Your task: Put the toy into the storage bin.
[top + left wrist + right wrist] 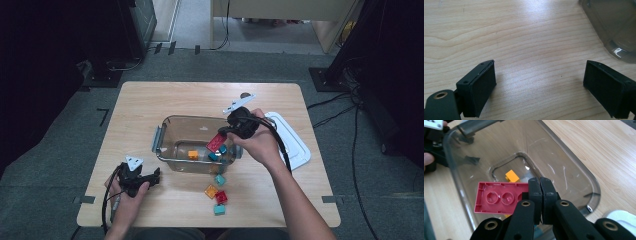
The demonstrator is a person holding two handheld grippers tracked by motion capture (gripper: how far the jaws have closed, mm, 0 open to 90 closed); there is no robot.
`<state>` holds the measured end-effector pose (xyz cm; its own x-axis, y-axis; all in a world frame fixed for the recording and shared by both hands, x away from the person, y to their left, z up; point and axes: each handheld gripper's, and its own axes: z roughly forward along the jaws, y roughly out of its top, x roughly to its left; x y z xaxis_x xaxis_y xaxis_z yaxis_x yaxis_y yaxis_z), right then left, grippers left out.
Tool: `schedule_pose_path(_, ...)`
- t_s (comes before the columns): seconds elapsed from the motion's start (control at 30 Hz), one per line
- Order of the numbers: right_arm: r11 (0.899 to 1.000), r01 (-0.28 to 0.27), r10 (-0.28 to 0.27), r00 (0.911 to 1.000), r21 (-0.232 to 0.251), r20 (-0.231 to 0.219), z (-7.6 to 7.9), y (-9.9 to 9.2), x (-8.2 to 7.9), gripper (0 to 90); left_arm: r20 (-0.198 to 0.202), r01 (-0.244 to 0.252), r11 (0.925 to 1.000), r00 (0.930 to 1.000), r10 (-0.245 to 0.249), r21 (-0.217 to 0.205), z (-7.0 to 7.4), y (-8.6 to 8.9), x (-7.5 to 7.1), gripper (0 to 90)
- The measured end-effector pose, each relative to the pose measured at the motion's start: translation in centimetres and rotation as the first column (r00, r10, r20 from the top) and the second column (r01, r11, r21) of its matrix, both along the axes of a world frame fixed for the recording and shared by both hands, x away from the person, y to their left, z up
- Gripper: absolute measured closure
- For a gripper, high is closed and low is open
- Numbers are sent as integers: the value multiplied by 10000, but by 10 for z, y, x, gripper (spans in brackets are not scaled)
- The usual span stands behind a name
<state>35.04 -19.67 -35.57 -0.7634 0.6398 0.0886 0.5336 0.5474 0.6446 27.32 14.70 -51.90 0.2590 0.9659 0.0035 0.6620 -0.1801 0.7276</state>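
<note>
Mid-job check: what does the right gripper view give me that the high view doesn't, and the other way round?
Right gripper view alone: the hollow, ringed underside of the red brick and the jaws pinched on its edge. High view alone: the left gripper resting on the table, the white lid, and loose bricks in front of the container. Both: the right gripper, the clear container and the orange brick on its floor.

The red brick (499,200) runs behind the right gripper (540,195), its far end hidden. The clear container (614,27) is cut off by the left gripper view's edge.
</note>
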Motion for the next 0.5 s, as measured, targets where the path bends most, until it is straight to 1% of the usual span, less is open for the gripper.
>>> schedule_pose_path(0.13, 9998, 19, -19, 10000, -182, -20, -8, 9, 5, 900, 0, -1, 10000, 10000, 1, 1, 0, 0, 0, 106)
schedule_pose_path(0.27, 9987, 47, -51, 9999, -504, -95, -17, 18, 10, 900, 0, -3, 10000, 10000, 3, -1, 0, 0, 0, 106)
schedule_pose_path(0.33, 9982, 87, -98, 9998, -585, -179, -21, 20, 12, 899, -1, 0, 10000, 10000, 0, 1, 0, 0, 0, 106)
schedule_pose_path(0.5, 9963, 271, -287, 9994, -812, -180, -33, 25, 17, 899, -13, 11, 10000, 10000, -11, 13, 0, 0, 0, 106)
